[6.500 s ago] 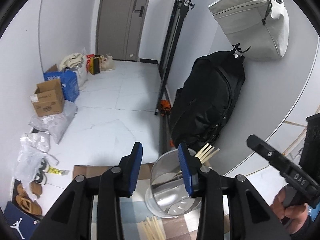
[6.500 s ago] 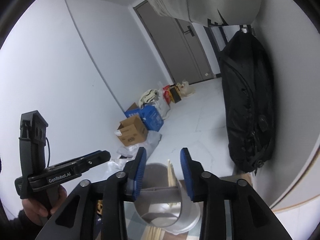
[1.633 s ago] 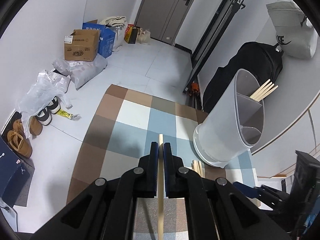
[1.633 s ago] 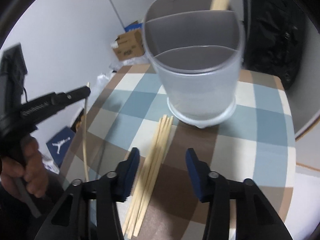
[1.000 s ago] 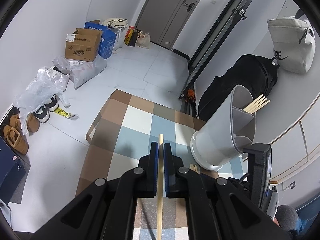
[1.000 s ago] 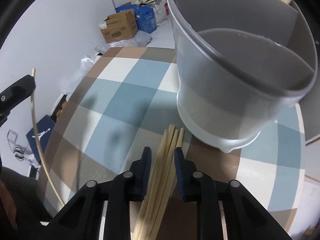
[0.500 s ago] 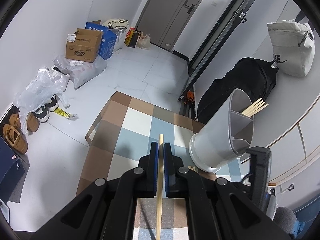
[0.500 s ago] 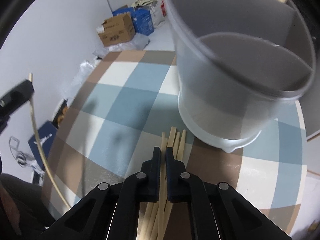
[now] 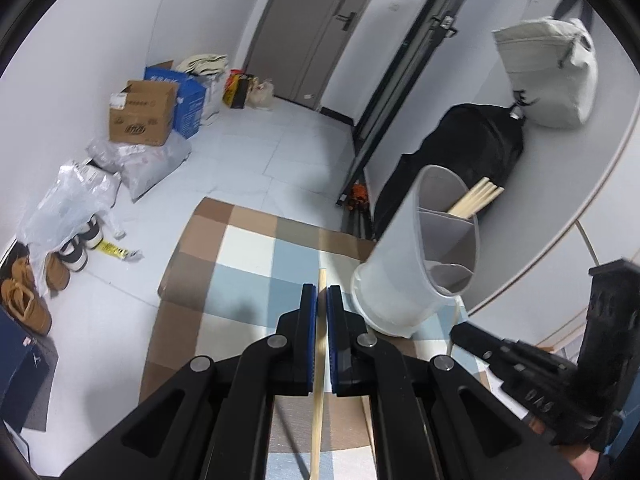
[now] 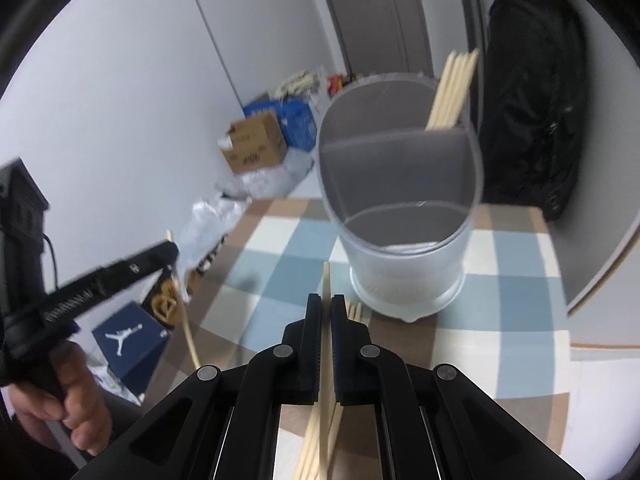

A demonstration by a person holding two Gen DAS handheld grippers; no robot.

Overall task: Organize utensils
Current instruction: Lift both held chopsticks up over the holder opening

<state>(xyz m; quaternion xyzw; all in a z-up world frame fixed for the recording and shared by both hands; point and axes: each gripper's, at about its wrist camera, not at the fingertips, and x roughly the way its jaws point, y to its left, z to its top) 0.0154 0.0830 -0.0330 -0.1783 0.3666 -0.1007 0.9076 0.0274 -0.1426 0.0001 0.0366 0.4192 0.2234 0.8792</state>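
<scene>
My left gripper (image 9: 321, 295) is shut on one wooden chopstick (image 9: 317, 420) that sticks out past its blue pads above the checked tablecloth (image 9: 248, 264). My right gripper (image 10: 326, 301) is shut on another chopstick (image 10: 326, 276), held above the loose chopsticks (image 10: 354, 310) that lie on the cloth before the holder. The translucent grey utensil holder (image 10: 404, 272) stands upright with three compartments; several chopsticks (image 10: 454, 84) lean in its far right one. In the right wrist view the left gripper (image 10: 170, 251) is at the left, a hand (image 10: 76, 400) around its handle.
The table with the checked cloth (image 10: 520, 256) ends at a curved white wall on the right. A black backpack (image 10: 528, 92) hangs behind the holder. Boxes (image 9: 142, 114), bags and shoes (image 9: 24, 296) lie on the floor to the left.
My right gripper has shut on one chopstick from the pile and risen with it, away from the holder. The left gripper keeps its chopstick and has hardly moved.
</scene>
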